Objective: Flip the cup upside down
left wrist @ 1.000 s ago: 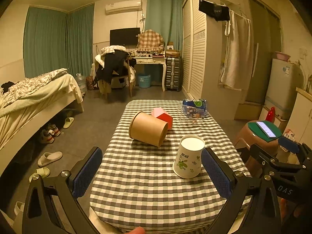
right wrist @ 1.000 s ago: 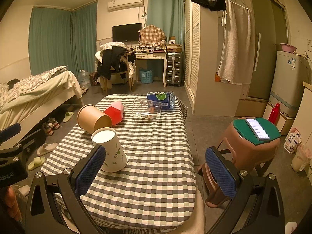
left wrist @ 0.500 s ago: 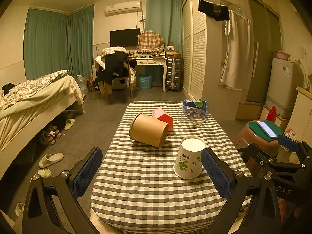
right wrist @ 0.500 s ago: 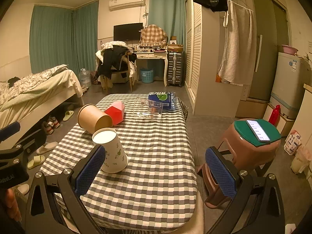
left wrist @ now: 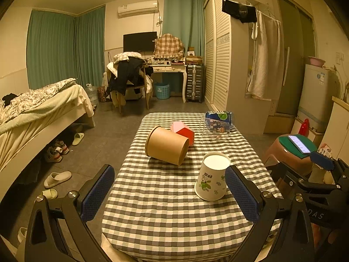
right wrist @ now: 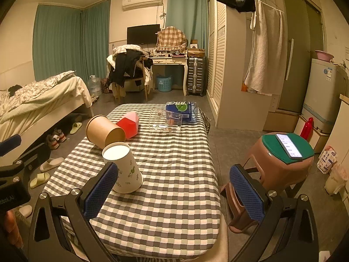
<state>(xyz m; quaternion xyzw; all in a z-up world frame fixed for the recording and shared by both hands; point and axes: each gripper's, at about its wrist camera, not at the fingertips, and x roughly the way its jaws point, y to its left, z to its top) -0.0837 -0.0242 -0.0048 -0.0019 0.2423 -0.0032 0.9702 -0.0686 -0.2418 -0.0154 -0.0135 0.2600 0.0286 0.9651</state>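
Observation:
A white paper cup with green print [left wrist: 212, 178] stands upside down on the checked table [left wrist: 165, 200], its wide rim on the cloth. It also shows in the right wrist view [right wrist: 123, 168]. My left gripper [left wrist: 168, 196] is open and empty, held back from the cup, which is just inside its right finger [left wrist: 238, 193]. My right gripper [right wrist: 174, 191] is open and empty; the cup is just beyond its left finger [right wrist: 101, 188]. The right gripper also shows at the right edge of the left wrist view [left wrist: 322, 163].
A brown paper cup [left wrist: 166, 145] lies on its side behind the white cup, against a red and pink block [left wrist: 183, 131]. A clear box [left wrist: 216, 127] and a blue pack [left wrist: 219, 115] sit at the table's far end. A brown stool with a phone [right wrist: 285, 150] stands right.
Both grippers have drifted slightly back and up from the table. The white cup and the other objects have not moved.

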